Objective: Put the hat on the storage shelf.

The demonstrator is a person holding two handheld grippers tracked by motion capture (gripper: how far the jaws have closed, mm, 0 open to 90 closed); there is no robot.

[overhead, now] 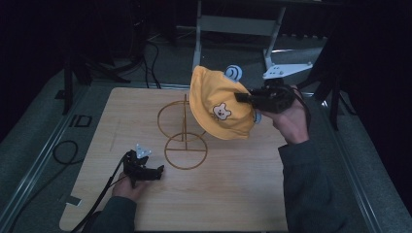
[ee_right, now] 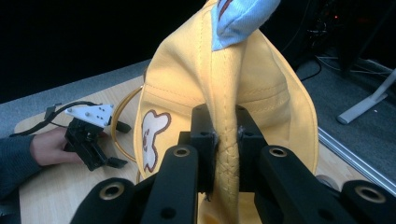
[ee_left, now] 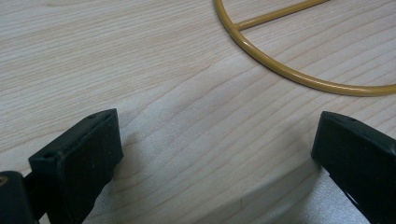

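Left gripper [overhead: 151, 171] rests low on the wooden table [overhead: 228, 204], near-left of the stand base, jaws spread wide with nothing between them. In the left gripper view only bare tabletop [ee_left: 177, 93] lies between the jaws, and the base ring [ee_left: 299, 74] curves past just ahead, not touching. It is idle and well apart from the hat.

Wire hat stand [overhead: 184, 127] sits mid-table: flat base ring [overhead: 186, 151], thin upright post, upper hoop [overhead: 177, 119] at its top.

Yellow hat [overhead: 218, 104] with bear patch hangs in the air just right of the post, its lower edge overlapping the hoop from this angle. Contact with the hoop can't be confirmed.

Right gripper [overhead: 245, 98] holds it from the right side, jaws pressed together on a fold of the fabric. The right gripper view shows the stitched seam [ee_right: 227, 163] pinched between the two jaws, the hat [ee_right: 187, 88] hanging upright with its blue ear [ee_right: 238, 18] at the top.

Key relation: the stand top lies left of and slightly below the hat, so the hat's open side must end up over the hoop. The move looks like leftward and down, right hand only. The left gripper is nearer the base and could steady it if the stand tips.
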